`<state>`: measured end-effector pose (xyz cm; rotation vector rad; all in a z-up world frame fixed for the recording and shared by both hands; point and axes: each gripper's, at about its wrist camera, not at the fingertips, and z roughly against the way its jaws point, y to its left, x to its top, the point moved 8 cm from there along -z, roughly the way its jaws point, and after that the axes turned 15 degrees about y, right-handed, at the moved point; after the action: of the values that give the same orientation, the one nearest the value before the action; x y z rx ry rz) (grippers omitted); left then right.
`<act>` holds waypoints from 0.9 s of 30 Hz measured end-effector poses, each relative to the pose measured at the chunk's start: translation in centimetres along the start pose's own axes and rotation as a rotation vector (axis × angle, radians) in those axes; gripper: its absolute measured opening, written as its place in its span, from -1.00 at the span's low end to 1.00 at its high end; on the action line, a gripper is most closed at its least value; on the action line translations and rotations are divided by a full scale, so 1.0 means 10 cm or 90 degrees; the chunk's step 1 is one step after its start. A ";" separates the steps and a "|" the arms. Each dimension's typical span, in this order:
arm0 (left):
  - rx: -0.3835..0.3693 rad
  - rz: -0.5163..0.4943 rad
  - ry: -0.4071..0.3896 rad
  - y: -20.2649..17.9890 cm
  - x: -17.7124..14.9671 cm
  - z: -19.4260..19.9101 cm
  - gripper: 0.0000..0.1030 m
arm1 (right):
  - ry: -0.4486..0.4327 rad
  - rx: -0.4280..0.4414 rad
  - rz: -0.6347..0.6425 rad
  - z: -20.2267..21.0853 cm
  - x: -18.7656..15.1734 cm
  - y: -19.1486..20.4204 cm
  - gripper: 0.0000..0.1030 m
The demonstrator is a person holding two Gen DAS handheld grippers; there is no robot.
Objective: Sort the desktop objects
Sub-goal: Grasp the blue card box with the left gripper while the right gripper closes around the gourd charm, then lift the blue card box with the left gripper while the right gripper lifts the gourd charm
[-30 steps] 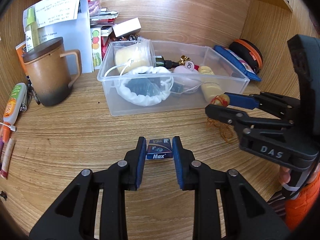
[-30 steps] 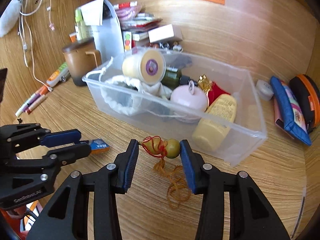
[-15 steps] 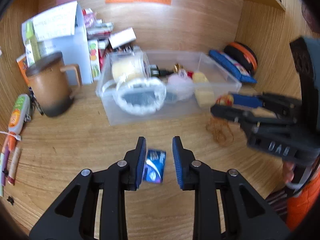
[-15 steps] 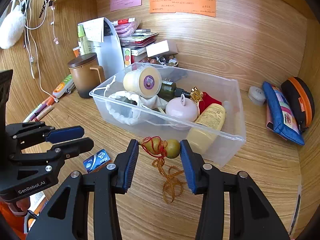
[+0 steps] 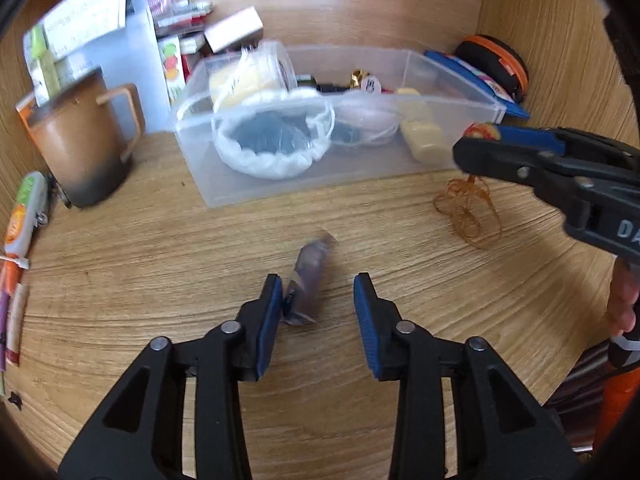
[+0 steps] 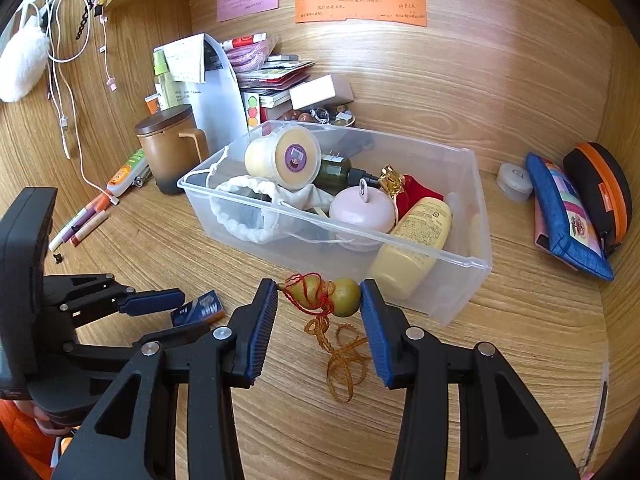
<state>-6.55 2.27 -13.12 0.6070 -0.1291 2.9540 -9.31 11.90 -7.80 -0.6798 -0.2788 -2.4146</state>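
Left hand-held gripper point(image 5: 316, 304): jaws opening, pointing down at the table; a small blue box sits between them, against the left pad and clear of the right one, so nothing is gripped.
Small blue box point(image 6: 199, 309): on the table point(image 5: 160, 264) in front of the clear bin, blurred in the left wrist view; the right wrist view shows it lying flat with its printed face up, just beside the left gripper's blue pad.
Right hand-held gripper point(image 6: 320, 300): closed on a small gourd charm, one pad at each end of it.
Gourd charm point(image 6: 332, 294): olive-yellow, bound with red cord, held just above the table right in front of the bin's near wall; its golden tassel point(image 6: 342, 364) hangs down and coils on the wood.
Clear bin point(image 6: 460, 280): stands on the table behind both grippers; it holds a round yellow tub point(image 6: 286, 158), a white drawstring pouch point(image 6: 256, 208), a pink round case point(image 6: 362, 210), a cream bottle point(image 6: 416, 248) and a dark green bottle point(image 6: 334, 168).
Brown mug point(image 6: 170, 152): lidded, left of the bin, upright.
Pens point(image 6: 80, 224): lying at the table's left edge.
Pouches point(image 6: 568, 212): a blue one and an orange-trimmed black one, right of the bin, against the side wall.
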 end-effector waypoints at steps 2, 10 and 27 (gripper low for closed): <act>-0.003 0.003 -0.004 0.02 0.02 0.01 -0.31 | -0.001 0.000 -0.001 0.01 0.00 0.00 -0.24; -0.047 0.039 -0.003 0.13 0.13 -0.04 -0.86 | 0.001 0.004 -0.004 -0.02 -0.02 -0.03 -0.24; -0.036 0.003 -0.088 -0.01 0.45 0.45 -0.89 | -0.030 -0.009 0.001 0.17 0.18 -0.09 -0.24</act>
<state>-8.89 2.32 -7.19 0.8033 -0.2252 2.9000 -10.37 12.26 -5.41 -0.7436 -0.2805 -2.4044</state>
